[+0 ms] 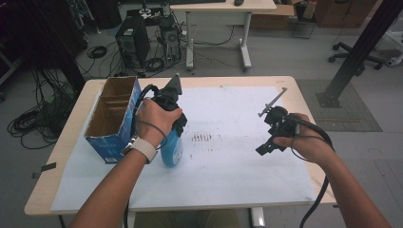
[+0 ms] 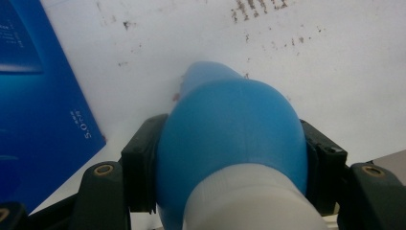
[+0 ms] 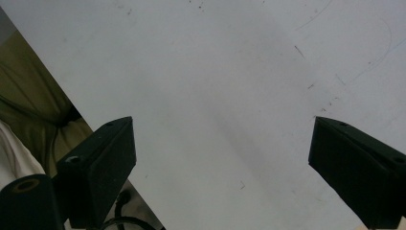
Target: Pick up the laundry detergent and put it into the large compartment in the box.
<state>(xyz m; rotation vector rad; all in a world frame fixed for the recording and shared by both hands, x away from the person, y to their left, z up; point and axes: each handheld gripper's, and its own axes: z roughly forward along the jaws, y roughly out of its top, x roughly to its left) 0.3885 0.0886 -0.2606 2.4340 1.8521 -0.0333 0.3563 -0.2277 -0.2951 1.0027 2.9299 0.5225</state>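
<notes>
Nearest the high camera, both forearms enter at six o'clock above the white paper-covered wooden table (image 1: 247,190). At nine o'clock stands the open blue cardboard box (image 1: 114,118). Just beside it, at its three o'clock, the left gripper (image 1: 177,137) pinches the blue plastic bottle with a white cap (image 2: 230,139). At three o'clock, the right gripper (image 3: 220,167) hangs spread wide over bare paper.

Blues on white, black grippers.
Bottle (image 1: 172,149) light blue w/ white cap; box (image 1: 113,124) dark blue outside, brown card inside; paper sheet (image 1: 228,175) white w/ dark speckle marks; surface (image 1: 57,156) pale wood; both grippers' pads black; watch strap white.
</notes>
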